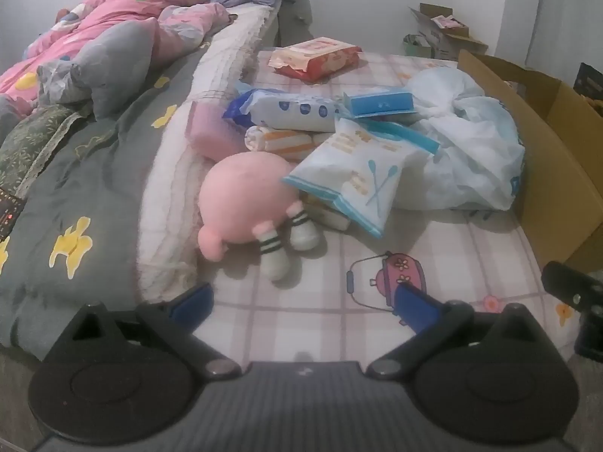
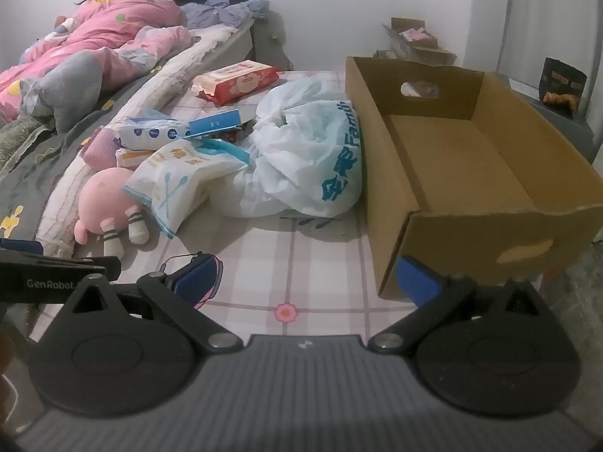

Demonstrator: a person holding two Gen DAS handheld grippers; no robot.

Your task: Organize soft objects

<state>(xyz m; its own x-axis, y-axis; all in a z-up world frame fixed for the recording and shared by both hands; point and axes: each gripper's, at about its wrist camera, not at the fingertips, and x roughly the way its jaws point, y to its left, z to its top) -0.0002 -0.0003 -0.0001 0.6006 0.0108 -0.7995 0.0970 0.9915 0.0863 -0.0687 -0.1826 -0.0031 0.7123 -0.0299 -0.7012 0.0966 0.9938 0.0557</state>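
While both claws hang at the bottom of their frames, each has its blue pads spread wide with nothing between them. Seen from the left wrist, the left claw [image 1: 303, 303] tilts downward over the checked mat [image 1: 301, 324], its pads apart above a printed pink pot. From the right wrist, the right claw [image 2: 307, 277] is posed the same way, its right pad in front of the near corner of the cardboard box [image 2: 452, 222], which is open-topped and bare inside, filling the right half of that frame. Part of the left claw's black body shows at the left edge of that view.

Just beyond the left claw, in the middle of its frame, lies the pink plush toy [image 1: 245, 196] with striped socks, against the edge of the bed [image 1: 94, 188]. Resting partly on the toy is a cotton swab pack [image 1: 354, 173]. Behind it are a rolled striped cloth [image 1: 282, 143], a pink sponge-like block [image 1: 213, 133], a white pack with blue dots [image 1: 294, 111] and a blue box [image 1: 380, 101]. To their right sits a white plastic bag [image 1: 471, 150], touching the cardboard box wall. Farther up the mat lies a red wipes pack [image 1: 312, 58]. At upper left, a pink quilt [image 1: 124, 11] is heaped on the bed.
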